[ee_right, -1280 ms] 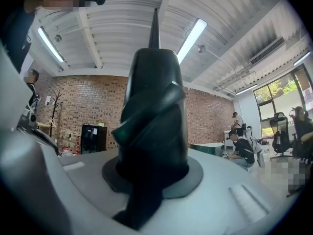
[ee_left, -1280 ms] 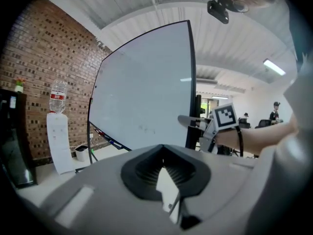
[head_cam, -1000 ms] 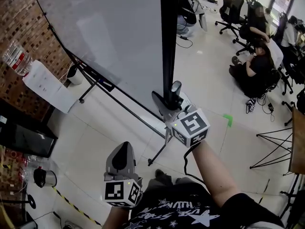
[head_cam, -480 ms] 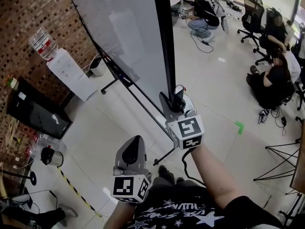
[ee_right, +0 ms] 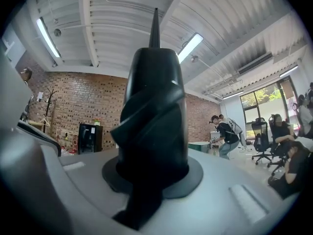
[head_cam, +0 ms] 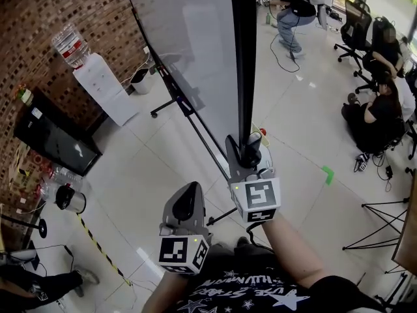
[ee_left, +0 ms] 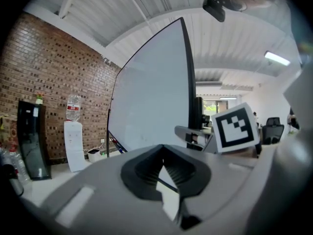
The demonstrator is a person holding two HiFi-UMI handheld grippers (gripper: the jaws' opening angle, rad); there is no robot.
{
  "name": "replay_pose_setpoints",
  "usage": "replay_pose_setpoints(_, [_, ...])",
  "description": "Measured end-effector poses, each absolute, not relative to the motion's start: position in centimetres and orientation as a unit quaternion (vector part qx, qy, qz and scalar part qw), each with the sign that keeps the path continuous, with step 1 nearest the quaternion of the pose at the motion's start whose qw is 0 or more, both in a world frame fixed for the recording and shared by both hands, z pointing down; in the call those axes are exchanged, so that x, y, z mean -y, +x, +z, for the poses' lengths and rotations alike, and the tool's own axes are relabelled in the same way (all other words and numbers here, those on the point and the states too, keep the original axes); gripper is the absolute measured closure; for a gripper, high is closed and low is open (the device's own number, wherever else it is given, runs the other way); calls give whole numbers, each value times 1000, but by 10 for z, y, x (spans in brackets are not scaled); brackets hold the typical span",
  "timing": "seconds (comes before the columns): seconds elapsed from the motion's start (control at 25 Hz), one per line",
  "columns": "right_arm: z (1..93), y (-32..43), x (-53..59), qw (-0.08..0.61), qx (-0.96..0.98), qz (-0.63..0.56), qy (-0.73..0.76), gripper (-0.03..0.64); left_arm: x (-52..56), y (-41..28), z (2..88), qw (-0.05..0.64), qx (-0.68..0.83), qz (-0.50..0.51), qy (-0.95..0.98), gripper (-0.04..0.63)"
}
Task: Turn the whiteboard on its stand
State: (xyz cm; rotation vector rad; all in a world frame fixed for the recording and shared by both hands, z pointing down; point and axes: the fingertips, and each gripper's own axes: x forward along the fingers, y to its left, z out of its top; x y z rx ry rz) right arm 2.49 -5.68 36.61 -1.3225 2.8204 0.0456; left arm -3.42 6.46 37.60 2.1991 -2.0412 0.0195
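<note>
1. The large white whiteboard (head_cam: 189, 51) stands upright on its black metal stand (head_cam: 187, 109) on the pale tiled floor (head_cam: 143, 168). In the head view its face is angled towards the red brick wall (head_cam: 98, 12).
2. The right gripper (head_cam: 246, 150) is clamped on the whiteboard's black side frame (head_cam: 242, 57). The right gripper view shows its dark pads closed around that thin edge, which rises straight up between them.
3. The left gripper (head_cam: 186, 204) hangs free near the person's body, well apart from the board. Its own view shows the pads drawn together with nothing between them.
4. The step in hand looks like the turn itself — swinging the board round by its gripped edge.
5. The next move likely calls for a steady sideways push on that edge along an arc, with a firm grip so the thin frame does not slip out — and with the feet clear of the stand's legs.
</note>
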Motion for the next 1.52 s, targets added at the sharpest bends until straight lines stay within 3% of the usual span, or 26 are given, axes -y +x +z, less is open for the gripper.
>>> replay_pose_setpoints(1.52, [349, 69, -92, 9, -873, 6, -488, 534, -118, -19, 370, 95, 593, -4, 799, 589])
